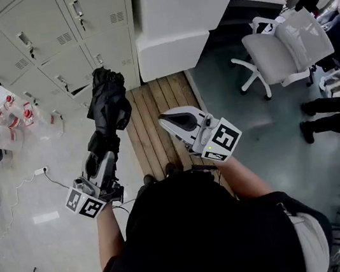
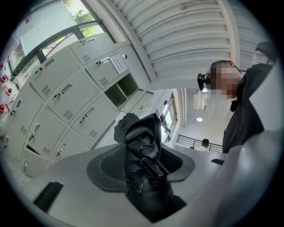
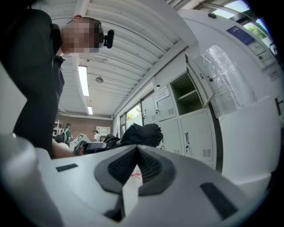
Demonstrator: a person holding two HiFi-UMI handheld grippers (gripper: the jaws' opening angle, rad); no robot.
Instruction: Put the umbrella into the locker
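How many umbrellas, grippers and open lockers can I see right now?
Umbrellas: 1, the black umbrella.
Grippers: 2, the left gripper shut on the umbrella, and the right gripper shut and empty.
Open lockers: 1, the open locker.
Total: 4.

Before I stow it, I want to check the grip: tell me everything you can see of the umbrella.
The umbrella is black and folded, its thin fabric bunched in loose creases. The left tongs clamp its lower end, where dark hardware shows; the crumpled top sticks out past them toward the lockers. Nothing else touches it.
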